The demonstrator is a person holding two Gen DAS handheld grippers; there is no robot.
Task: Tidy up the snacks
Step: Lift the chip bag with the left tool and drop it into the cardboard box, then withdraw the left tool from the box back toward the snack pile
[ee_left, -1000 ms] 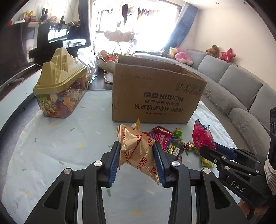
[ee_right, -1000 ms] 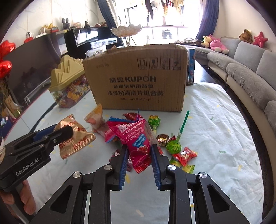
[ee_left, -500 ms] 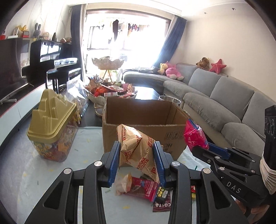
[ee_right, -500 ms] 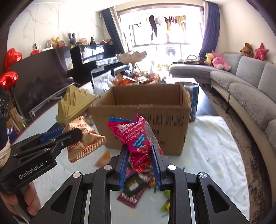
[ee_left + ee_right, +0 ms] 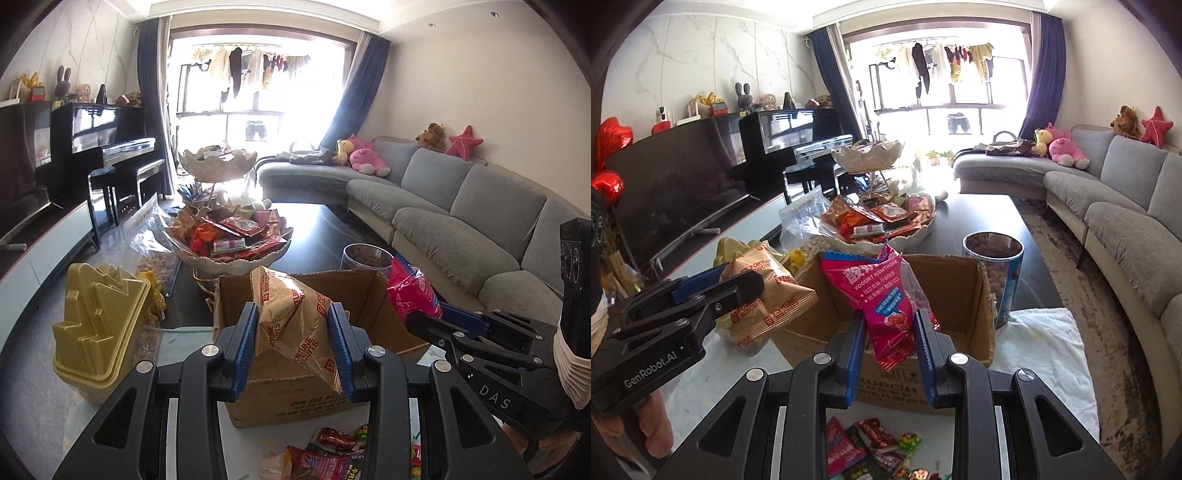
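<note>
Sunlit living room behind; at frame centre the cardboard box (image 5: 373, 295) stands open. Fortune-biscuit bag (image 5: 295, 317) is clamped by the left gripper (image 5: 293, 347), hawthorn packet (image 5: 886, 295) by the right gripper (image 5: 888, 350); each should be released only once centred over the opening

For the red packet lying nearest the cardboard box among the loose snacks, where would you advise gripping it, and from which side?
Probably from above, with a claw closing across the short width of the red packet. It lies flat on the white cloth, so no side edge is raised, and the cardboard box stands close behind it. Other wrappers crowd its near side, so pinch its middle.
</note>
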